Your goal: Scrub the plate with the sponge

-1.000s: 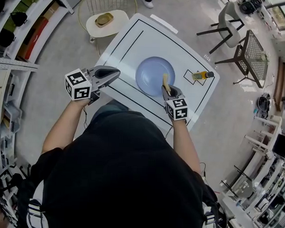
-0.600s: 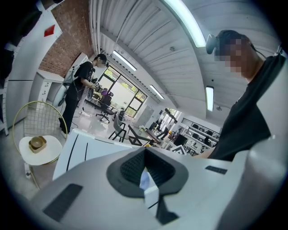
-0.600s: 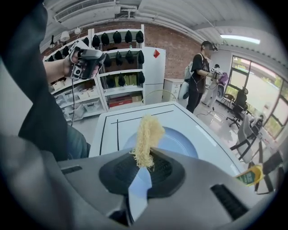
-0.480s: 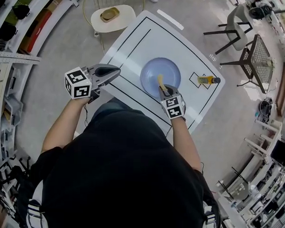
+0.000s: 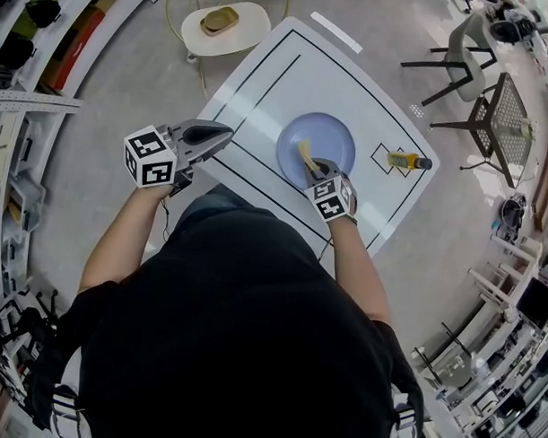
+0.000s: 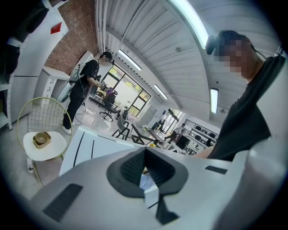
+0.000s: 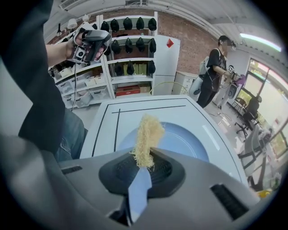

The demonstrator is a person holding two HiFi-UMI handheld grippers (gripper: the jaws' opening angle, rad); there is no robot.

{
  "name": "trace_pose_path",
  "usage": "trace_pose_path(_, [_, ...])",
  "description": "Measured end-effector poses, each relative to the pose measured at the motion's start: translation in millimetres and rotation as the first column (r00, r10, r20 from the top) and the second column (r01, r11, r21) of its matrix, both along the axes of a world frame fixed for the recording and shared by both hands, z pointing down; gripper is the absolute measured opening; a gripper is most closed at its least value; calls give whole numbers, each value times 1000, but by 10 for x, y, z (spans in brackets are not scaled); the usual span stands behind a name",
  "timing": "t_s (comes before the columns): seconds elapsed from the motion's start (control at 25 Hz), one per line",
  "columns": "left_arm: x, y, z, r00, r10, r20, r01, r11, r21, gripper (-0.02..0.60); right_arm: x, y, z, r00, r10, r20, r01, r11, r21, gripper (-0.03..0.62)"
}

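A light blue plate (image 5: 324, 134) lies in the middle of the white table (image 5: 270, 74). My right gripper (image 5: 312, 167) is shut on a yellow fibrous sponge (image 5: 305, 154) and holds it over the near left part of the plate. In the right gripper view the sponge (image 7: 146, 134) sticks up from between the jaws of my right gripper (image 7: 143, 164), with the plate (image 7: 189, 139) just beyond. My left gripper (image 5: 223, 131) is shut and empty, raised off the table's near left edge. In the left gripper view, that gripper (image 6: 145, 155) shows only a thin slit between its jaws.
A yellow bottle (image 5: 408, 161) lies in a marked square at the table's right side. A round white stool (image 5: 229, 25) with a small bowl stands beyond the far left corner. Chairs (image 5: 476, 77) stand to the right and shelves (image 5: 29, 34) to the left. A person (image 7: 211, 72) stands farther off.
My right gripper has carried the sponge from the plate's right side across to its near left part. The left gripper has stayed raised in place.
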State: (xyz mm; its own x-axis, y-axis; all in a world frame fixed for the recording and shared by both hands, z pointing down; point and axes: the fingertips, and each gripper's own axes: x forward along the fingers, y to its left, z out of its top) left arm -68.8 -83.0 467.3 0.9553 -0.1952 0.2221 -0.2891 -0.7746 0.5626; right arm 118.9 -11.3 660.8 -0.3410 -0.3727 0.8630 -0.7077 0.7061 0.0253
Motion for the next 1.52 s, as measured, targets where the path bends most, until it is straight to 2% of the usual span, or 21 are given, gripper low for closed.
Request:
trace_pose_path(0.36, [-43,-75,133,1000,-30,-5,29,999,-36,3,-111,35,387,978,-173,-114,167,984,-63,35])
trace_pose_path(0.6, [-45,-120,174,1000,-21,9,22,999,-49,3,-153,61,585,957,-250,-149,233,965,-119,35])
trace_pose_path(1.08, [54,-250,261,1000,-17,2,17,997,-81,3,-130,-162,711,955,-256,-149,236,962,-138,35])
trace_pose_path(1.52, [141,-346,316,1000,-6,14,7,994,-105,3,18,-508,686,975,-182,-127,167,979,-119,35])
